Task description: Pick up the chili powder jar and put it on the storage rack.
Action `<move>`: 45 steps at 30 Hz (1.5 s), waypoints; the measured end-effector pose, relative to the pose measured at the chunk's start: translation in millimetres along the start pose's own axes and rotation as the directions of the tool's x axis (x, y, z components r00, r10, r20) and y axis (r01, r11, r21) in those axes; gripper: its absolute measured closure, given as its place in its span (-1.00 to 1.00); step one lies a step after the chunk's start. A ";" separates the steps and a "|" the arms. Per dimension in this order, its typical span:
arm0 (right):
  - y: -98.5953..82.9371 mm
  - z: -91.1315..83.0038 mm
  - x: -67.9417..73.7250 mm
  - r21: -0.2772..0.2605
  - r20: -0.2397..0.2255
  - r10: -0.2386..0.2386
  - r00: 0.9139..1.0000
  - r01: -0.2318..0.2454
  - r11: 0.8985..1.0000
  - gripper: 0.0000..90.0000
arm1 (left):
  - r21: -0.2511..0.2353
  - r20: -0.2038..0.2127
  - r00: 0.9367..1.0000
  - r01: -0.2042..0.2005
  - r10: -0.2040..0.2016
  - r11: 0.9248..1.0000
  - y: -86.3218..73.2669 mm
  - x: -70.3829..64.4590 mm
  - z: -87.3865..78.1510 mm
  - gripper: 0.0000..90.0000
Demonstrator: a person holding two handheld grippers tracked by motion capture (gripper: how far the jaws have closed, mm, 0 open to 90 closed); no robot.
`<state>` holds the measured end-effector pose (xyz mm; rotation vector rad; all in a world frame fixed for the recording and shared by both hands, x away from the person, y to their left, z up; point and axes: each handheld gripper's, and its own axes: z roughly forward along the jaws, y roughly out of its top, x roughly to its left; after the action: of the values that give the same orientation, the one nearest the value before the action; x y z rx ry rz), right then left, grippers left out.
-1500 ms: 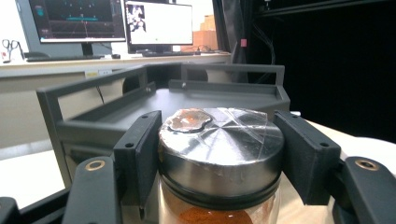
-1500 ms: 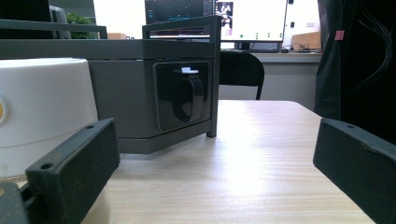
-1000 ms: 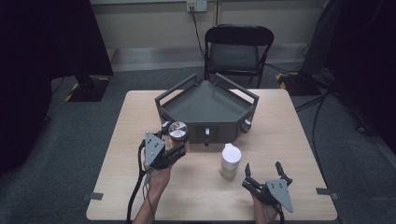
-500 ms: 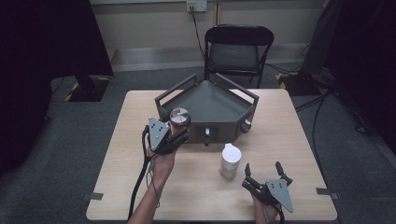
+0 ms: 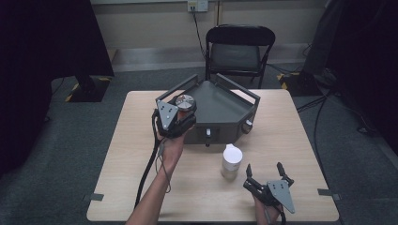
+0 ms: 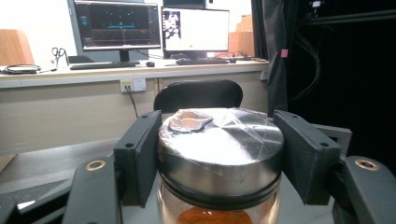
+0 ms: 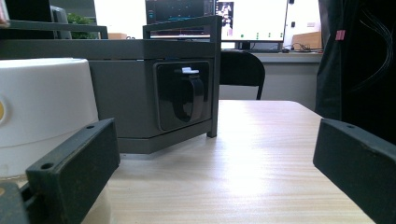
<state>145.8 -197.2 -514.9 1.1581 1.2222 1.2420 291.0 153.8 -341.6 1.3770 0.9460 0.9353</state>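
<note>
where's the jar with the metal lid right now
In the high view the jar is clamped in the left claw, held up over the left corner of the grey tray, away from the white bottle near the right claw.

A white-capped bottle [image 5: 231, 161] stands on the wooden surface [image 5: 291, 136], just in front of the grey angular box [image 5: 220, 110]. Behind the surface is a black chair [image 5: 239, 47], and beyond it a wall outlet [image 5: 197, 5]. Two lit monitors [image 6: 116, 23] sit on a far desk [image 6: 130, 70].
</note>
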 end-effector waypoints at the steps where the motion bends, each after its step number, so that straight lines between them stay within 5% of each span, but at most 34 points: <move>1: 0.0 0.0 0.0 0.000 0.000 0.000 1.000 0.000 1.000 -1.00 | 0.003 -0.003 1.000 0.001 -0.001 1.000 1.1 0.2 3.8 -0.22; 16: 0.0 -0.1 -0.6 0.000 -0.003 0.000 1.000 0.000 1.000 -1.00 | 0.007 -0.070 0.996 0.048 -0.047 0.999 0.0 2.1 40.1 -0.22; 20: -0.1 -0.2 -0.6 0.000 -0.003 0.001 1.000 -0.001 1.000 -1.00 | 0.026 -0.076 0.997 0.033 -0.031 0.999 -3.1 4.0 47.2 -0.22; 27: -0.1 -0.2 -0.6 0.000 -0.003 0.000 1.000 0.000 1.000 -1.00 | 0.042 -0.072 0.996 0.058 -0.055 0.997 -7.1 9.1 51.4 -0.22; 45: -0.1 -0.3 0.0 -0.001 0.000 0.000 1.000 0.000 1.000 -1.00 | 0.085 -0.050 0.998 0.042 -0.038 0.996 -9.7 8.5 53.5 -0.22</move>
<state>145.6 -197.2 -515.1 1.1579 1.2215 1.2425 343.9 142.9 -352.2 1.4074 1.0574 0.9102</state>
